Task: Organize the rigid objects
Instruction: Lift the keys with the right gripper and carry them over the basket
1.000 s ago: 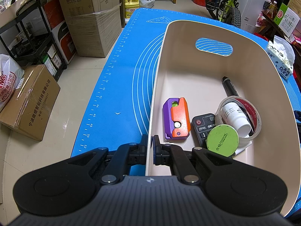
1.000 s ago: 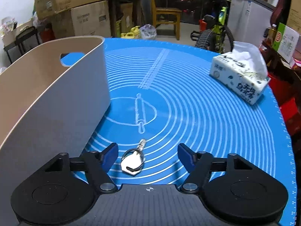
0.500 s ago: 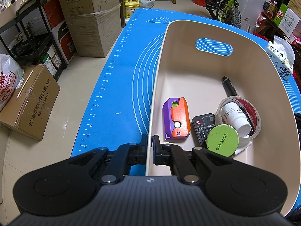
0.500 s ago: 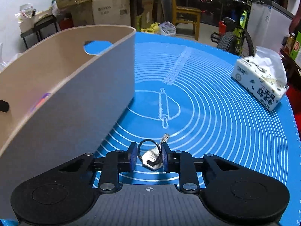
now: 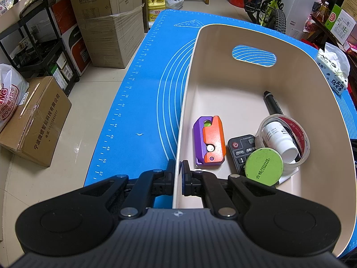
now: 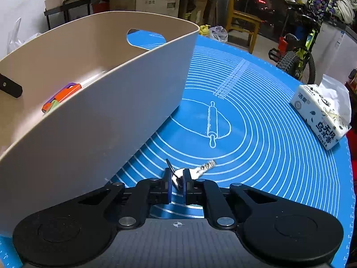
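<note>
A beige bin [image 5: 245,35] stands on the blue mat [image 5: 142,102]. My left gripper [image 5: 177,169] is shut on its near left wall, one pad on each side. Inside lie a purple and orange toy [image 5: 208,141], a remote [image 5: 239,150], a green lid [image 5: 264,166], a tape roll [image 5: 301,134] around a white bottle [image 5: 279,138], and a black marker [image 5: 272,102]. In the right wrist view my right gripper [image 6: 177,178] sits just right of the bin [image 6: 100,120]. Its jaws are closing on a silver key [image 6: 204,168], pads pressing its head, blade pointing right.
A tissue pack [image 6: 321,114] lies at the mat's right edge. The mat [image 6: 256,134] stretches between the key and the pack. Past the table stand cardboard boxes [image 5: 111,22], a black shelf [image 5: 33,44] and a bicycle [image 6: 296,53].
The right gripper's jaws came together around the key from wide apart, and the gripper rolled and shifted toward the bin. The left gripper kept its hold on the bin wall.
</note>
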The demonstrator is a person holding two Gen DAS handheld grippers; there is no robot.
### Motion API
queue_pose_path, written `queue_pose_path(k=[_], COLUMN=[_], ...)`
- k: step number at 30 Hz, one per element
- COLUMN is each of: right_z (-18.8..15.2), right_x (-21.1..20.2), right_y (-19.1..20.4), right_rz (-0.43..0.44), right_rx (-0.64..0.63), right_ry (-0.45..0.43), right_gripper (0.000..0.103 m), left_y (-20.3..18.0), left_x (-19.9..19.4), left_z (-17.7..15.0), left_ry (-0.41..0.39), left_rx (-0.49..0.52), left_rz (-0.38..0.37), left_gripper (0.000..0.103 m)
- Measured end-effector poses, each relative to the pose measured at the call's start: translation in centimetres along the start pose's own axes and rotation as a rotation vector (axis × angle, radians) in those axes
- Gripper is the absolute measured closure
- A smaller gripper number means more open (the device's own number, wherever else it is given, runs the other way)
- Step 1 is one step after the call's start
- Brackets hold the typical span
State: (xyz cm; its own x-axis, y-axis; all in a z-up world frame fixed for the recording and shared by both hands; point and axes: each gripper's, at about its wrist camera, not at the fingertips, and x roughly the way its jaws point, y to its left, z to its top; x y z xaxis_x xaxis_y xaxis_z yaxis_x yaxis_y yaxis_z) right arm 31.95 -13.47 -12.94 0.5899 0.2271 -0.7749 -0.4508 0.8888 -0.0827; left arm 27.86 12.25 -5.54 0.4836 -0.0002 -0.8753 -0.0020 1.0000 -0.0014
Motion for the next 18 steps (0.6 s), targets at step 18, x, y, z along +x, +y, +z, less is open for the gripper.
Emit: queue_pose_path(k=[18], right_z=[1.2], right_x=[-2.0], right_y=[0.2], right_rz=[-0.058], right_rx=[0.001], right_ry=[-0.071], right_gripper=[0.09], left_y=[0.2], left_x=[0.2], left_z=[-0.1], left_ry=[0.001], left_rx=[-0.001], left_rz=[0.004], left_gripper=[0.096])
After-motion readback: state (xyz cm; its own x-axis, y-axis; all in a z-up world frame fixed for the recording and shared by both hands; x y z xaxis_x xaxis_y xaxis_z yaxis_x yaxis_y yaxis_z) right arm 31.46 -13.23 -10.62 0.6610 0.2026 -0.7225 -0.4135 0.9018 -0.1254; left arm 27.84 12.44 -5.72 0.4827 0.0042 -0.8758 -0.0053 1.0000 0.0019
